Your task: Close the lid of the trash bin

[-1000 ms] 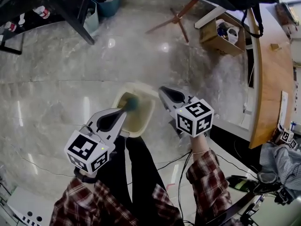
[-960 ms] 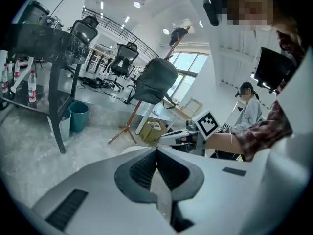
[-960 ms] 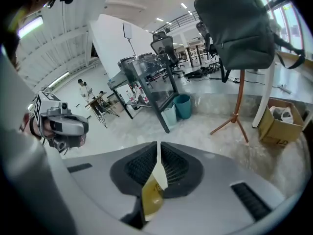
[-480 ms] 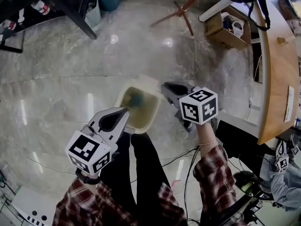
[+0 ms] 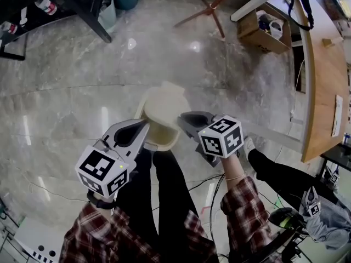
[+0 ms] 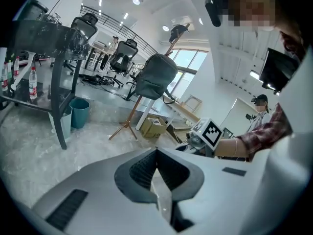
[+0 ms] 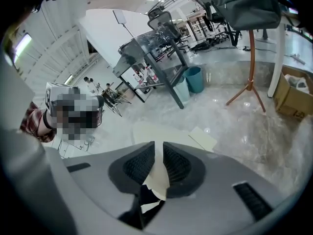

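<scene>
I'm looking straight down at the trash bin (image 5: 158,138) on the grey floor (image 5: 71,108), just beyond the person's legs. Its cream lid (image 5: 163,106) lies flat over the opening. My left gripper (image 5: 143,126) sits at the bin's near-left edge, its jaws pressed together at the tips with nothing between them. My right gripper (image 5: 184,119) is at the bin's right side. Its jaws are drawn in to a thin slit and hold nothing, and the lid shows pale through the slit.
</scene>
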A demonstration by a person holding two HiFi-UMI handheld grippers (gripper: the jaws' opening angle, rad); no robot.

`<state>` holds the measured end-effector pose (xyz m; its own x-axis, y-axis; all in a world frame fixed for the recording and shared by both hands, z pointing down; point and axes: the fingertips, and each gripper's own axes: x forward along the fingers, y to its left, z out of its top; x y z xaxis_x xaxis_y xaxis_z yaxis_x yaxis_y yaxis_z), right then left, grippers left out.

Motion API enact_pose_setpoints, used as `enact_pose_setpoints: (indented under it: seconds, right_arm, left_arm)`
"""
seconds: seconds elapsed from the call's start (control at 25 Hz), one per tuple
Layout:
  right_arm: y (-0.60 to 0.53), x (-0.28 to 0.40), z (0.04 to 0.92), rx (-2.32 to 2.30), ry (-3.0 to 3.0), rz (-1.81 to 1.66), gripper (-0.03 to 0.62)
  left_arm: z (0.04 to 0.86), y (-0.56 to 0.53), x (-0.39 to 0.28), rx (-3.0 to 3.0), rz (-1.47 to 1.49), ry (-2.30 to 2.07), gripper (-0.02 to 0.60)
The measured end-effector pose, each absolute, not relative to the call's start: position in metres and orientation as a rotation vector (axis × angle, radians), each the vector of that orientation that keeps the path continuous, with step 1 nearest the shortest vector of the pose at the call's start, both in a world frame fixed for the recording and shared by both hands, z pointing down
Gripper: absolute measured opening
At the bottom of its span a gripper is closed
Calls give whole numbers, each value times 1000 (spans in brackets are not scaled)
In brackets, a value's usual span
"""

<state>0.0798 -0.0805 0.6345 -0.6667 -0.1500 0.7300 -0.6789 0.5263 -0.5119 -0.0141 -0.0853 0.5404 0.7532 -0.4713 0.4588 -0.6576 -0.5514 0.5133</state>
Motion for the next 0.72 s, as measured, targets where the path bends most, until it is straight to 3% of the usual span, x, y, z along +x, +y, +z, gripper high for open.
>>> enact_pose_setpoints:
  seconds: [0.72]
  right_arm:
    - [20,46,724,574,-2030,1109,46]
  left_arm:
    - [643,-26,-14,2143,453,-772,12]
